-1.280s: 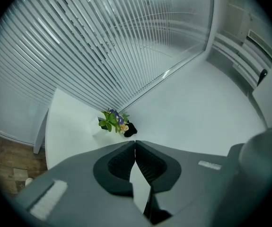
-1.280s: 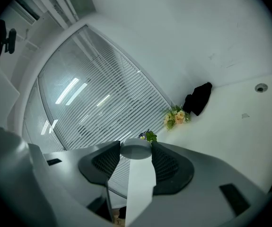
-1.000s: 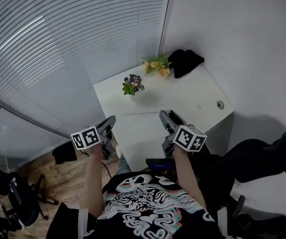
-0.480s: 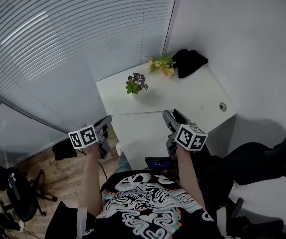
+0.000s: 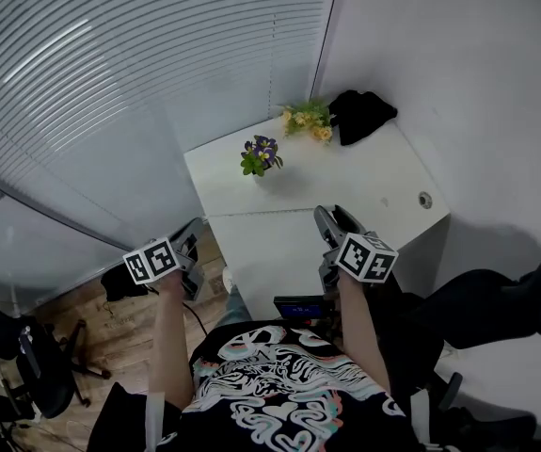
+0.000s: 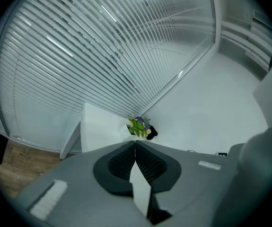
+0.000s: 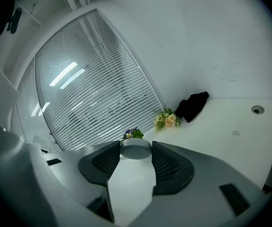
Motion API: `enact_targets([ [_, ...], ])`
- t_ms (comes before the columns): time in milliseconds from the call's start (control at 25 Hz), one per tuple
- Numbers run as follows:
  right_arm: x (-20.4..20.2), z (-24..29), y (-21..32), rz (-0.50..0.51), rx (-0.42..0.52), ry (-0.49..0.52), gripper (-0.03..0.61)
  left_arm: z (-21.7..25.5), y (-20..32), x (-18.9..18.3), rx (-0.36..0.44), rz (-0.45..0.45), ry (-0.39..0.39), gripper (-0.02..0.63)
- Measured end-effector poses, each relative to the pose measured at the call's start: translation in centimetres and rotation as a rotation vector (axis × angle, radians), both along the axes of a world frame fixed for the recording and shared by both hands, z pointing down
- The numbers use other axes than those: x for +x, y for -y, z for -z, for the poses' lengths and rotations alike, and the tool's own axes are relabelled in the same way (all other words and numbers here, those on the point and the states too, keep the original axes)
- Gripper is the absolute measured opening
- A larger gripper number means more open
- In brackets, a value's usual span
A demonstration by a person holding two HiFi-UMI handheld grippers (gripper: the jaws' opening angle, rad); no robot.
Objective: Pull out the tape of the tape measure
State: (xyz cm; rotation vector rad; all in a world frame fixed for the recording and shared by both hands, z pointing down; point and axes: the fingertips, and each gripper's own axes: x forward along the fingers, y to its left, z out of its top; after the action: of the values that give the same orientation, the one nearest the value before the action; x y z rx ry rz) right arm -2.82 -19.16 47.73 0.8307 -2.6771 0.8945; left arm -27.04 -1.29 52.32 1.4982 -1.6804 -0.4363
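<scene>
In the right gripper view a grey round case (image 7: 136,150), which looks like the tape measure, sits between the jaw tips of my right gripper (image 7: 136,146), and both pads press on its sides. In the head view that gripper (image 5: 334,218) hangs over the near edge of the white desk (image 5: 373,172); the case is hard to make out there. My left gripper (image 5: 195,230) is off the desk's left side, above the wooden floor. Its jaws meet in a closed line in the left gripper view (image 6: 135,144), with nothing seen between them. No pulled-out tape shows.
On the desk stand a small pot of purple flowers (image 5: 259,156), a yellow bunch (image 5: 308,119) and a black cloth (image 5: 362,116) at the back; a cable hole (image 5: 425,200) is on the right. Blinds fill the left wall. Office chairs stand lower left (image 5: 35,365) and right (image 5: 496,299).
My left gripper has drifted left and a little down, away from the desk's edge. The right gripper has kept its place and its grip.
</scene>
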Motion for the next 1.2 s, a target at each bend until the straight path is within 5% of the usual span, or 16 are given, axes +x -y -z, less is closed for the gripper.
enact_targets([
  [640,0.3,-3.7,0.9,0.001,-0.072,-0.051,0.215,-3.2,-0.4,-1.4,-0.067,0.011,-0.026,0.005],
  [1200,0.3,-7.1,3.6,-0.016,-0.133,-0.108,0.215,-5.7,-1.7,-5.7,-0.117,0.137,-0.053,0.005],
])
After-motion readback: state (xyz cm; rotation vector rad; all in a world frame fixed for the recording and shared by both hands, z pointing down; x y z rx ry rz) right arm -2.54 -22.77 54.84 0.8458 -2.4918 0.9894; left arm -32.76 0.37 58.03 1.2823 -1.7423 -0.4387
